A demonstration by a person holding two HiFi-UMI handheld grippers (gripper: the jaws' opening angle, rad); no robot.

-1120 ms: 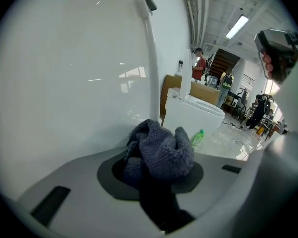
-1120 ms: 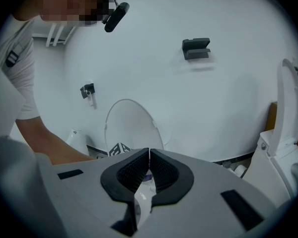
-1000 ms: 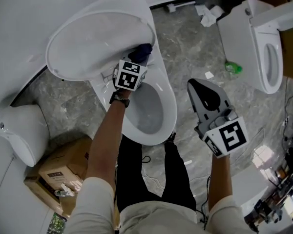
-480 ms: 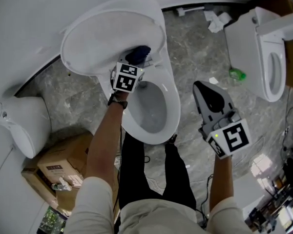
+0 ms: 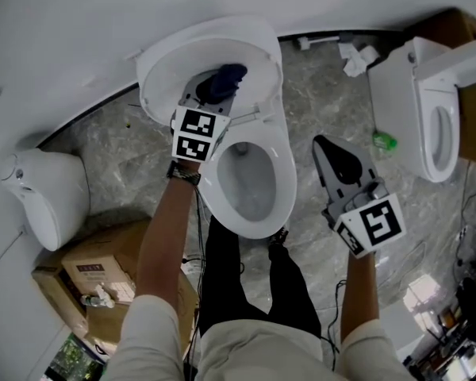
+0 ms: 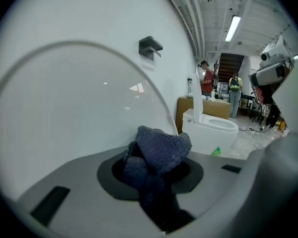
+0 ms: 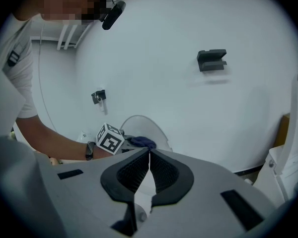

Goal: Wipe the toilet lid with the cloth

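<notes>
A white toilet stands below me with its lid (image 5: pixel 198 54) raised against the wall. My left gripper (image 5: pixel 220 87) is shut on a dark blue knitted cloth (image 5: pixel 224 78) and holds it against the lid's inner face, about at its middle. In the left gripper view the bunched cloth (image 6: pixel 159 150) fills the gap between the jaws, with the lid (image 6: pixel 64 108) right behind it. My right gripper (image 5: pixel 339 159) hangs over the floor to the right of the bowl (image 5: pixel 250 185), shut and empty; its ribbed pads (image 7: pixel 159 170) meet.
A second toilet (image 5: pixel 428 109) stands at the right with a green bottle (image 5: pixel 383 140) on the floor beside it. A cardboard box (image 5: pixel 95 272) and a white fixture (image 5: pixel 47 205) lie at the left. Paper scraps (image 5: pixel 357 58) litter the marble floor. People (image 6: pixel 207 81) stand far off.
My left gripper has carried the cloth up from near the lid's hinge to the lid's middle. The right gripper has risen a little and stays shut.
</notes>
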